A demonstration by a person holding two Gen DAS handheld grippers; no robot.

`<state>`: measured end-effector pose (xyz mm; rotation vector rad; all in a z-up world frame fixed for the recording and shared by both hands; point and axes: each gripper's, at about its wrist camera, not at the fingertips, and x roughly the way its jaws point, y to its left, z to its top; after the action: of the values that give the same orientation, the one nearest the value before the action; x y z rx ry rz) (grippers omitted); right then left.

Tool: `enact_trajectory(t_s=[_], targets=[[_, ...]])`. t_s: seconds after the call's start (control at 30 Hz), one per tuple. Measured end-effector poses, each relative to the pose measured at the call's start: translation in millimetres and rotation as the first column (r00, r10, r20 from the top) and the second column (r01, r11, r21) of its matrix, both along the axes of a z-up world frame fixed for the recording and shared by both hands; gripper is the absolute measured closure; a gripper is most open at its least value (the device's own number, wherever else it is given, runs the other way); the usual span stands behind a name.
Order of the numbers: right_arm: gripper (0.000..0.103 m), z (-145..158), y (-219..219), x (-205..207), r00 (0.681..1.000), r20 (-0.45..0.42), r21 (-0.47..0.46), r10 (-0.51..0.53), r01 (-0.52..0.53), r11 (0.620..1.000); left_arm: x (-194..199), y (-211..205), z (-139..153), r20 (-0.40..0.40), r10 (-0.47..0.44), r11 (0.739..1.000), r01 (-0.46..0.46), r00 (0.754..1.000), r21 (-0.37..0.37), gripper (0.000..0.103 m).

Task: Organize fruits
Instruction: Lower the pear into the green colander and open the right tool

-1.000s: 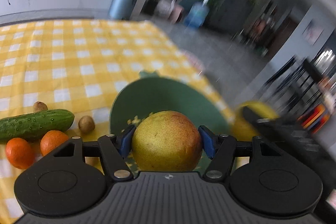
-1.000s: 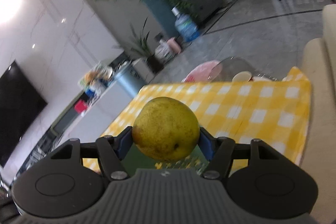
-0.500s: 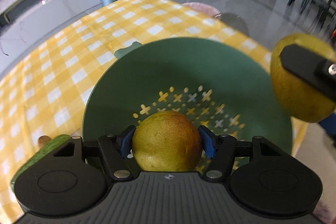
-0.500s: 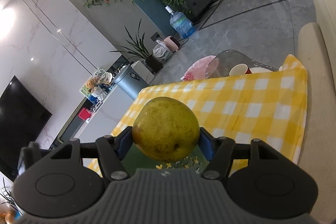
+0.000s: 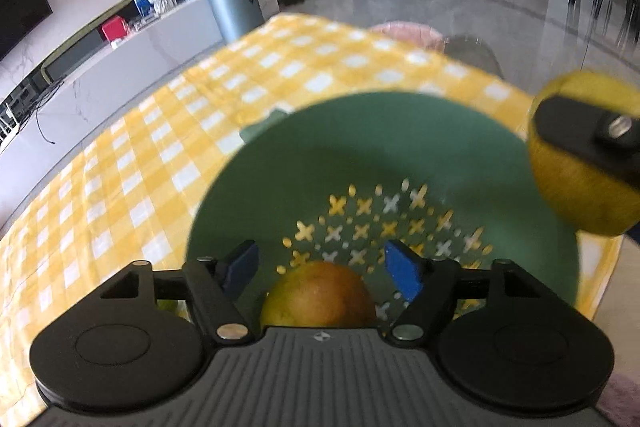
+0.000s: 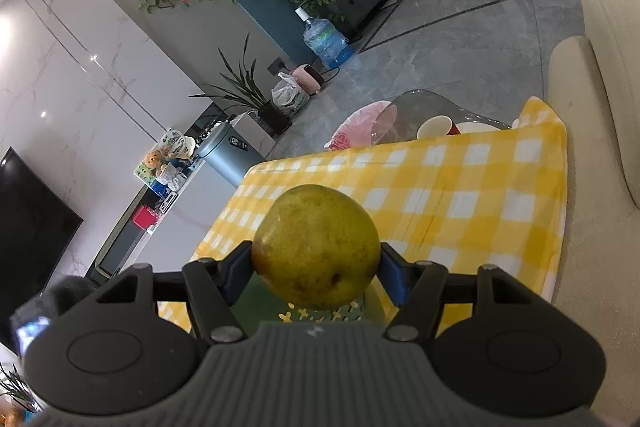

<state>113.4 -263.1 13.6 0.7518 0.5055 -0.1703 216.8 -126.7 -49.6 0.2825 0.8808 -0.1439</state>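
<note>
My left gripper (image 5: 320, 267) hangs over the green perforated bowl (image 5: 400, 147), its jaws opening. A yellow-red pear (image 5: 320, 295) lies low in the bowl below the blue pads (image 5: 402, 269), which stand clear of it. My right gripper (image 6: 316, 269) is shut on a yellow-green pear (image 6: 316, 247), held above the bowl's near edge (image 6: 256, 297). That same pear (image 5: 576, 155) and a black finger of the right gripper show at the right edge of the left wrist view.
A yellow-and-white checked cloth (image 5: 160, 155) covers the table. A beige sofa (image 6: 600, 107) borders the table on the right. Cups and a pink item (image 6: 436, 127) sit on a glass surface past the cloth's far edge.
The left gripper swung over the bowl with the yellow-red pear, then its pads spread and the pear dropped into the bowl. The right gripper kept still with its pear.
</note>
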Motion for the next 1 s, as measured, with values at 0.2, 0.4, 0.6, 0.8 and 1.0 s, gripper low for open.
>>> enact_trajectory(t_s=[0.2, 0.4, 0.6, 0.8, 1.0], targets=[[0.040, -3, -1, 3, 1.000, -0.016, 0.007, 0.021, -0.021, 1.000, -30, 17, 31, 0.103, 0.055, 0.997, -0.048, 0.993, -0.062, 0.017], [0.040, 1, 17, 10, 0.988, -0.014, -0.053, 0.156, -0.156, 0.986, -88, 68, 65, 0.274, 0.342, 0.929, -0.280, 0.899, -0.241, 0.016], [0.040, -5, 45, 25, 0.962, -0.154, -0.187, 0.226, -0.253, 0.949, -114, 130, 69, 0.179, 0.548, 0.802, -0.453, 0.817, -0.389, 0.016], [0.040, -12, 73, 42, 0.942, -0.277, -0.341, 0.189, -0.280, 0.898, -116, 157, 70, 0.133, 0.547, 0.774, -0.439, 0.827, -0.456, 0.016], [0.040, -21, 93, 58, 0.915, -0.390, -0.449, 0.106, -0.289, 0.845, -122, 160, 68, 0.124, 0.521, 0.779, -0.411, 0.844, -0.473, 0.016]])
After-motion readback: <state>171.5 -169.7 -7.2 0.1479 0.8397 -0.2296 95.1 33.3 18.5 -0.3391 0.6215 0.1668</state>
